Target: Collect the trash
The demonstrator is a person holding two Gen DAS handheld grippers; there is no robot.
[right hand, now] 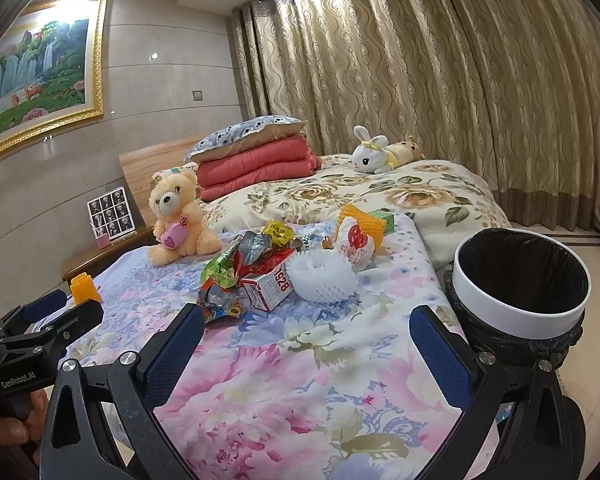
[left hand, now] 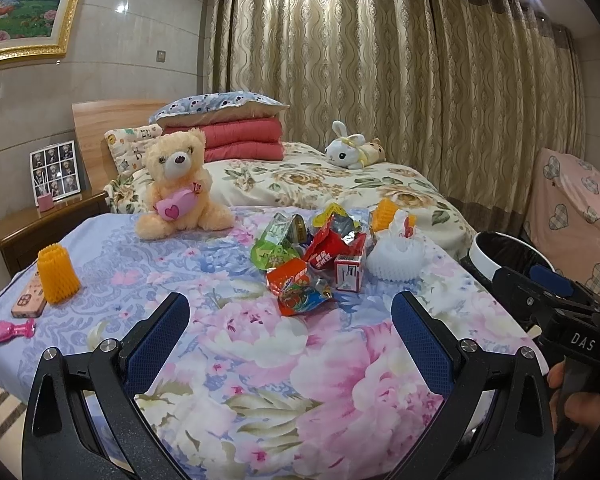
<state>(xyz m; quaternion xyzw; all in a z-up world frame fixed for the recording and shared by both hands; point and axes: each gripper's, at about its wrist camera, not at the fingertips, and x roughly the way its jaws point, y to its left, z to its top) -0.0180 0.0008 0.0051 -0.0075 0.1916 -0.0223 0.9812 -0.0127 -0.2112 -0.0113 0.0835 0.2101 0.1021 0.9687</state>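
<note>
Both the left gripper (left hand: 290, 334) and right gripper (right hand: 306, 346) gape empty near the wrapper pile (left hand: 308, 256), ready to grab; the bin (right hand: 520, 280) waits right for drops

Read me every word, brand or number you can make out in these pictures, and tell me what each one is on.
"DAS": on the black body of the right tongs, seen from the left wrist.
"GenRobot.AI": on the black body of the left tongs, seen from the right wrist.
"1928": in red on the small white carton in the trash pile.
Print on the snack wrappers: too crumpled and small to read.
</note>
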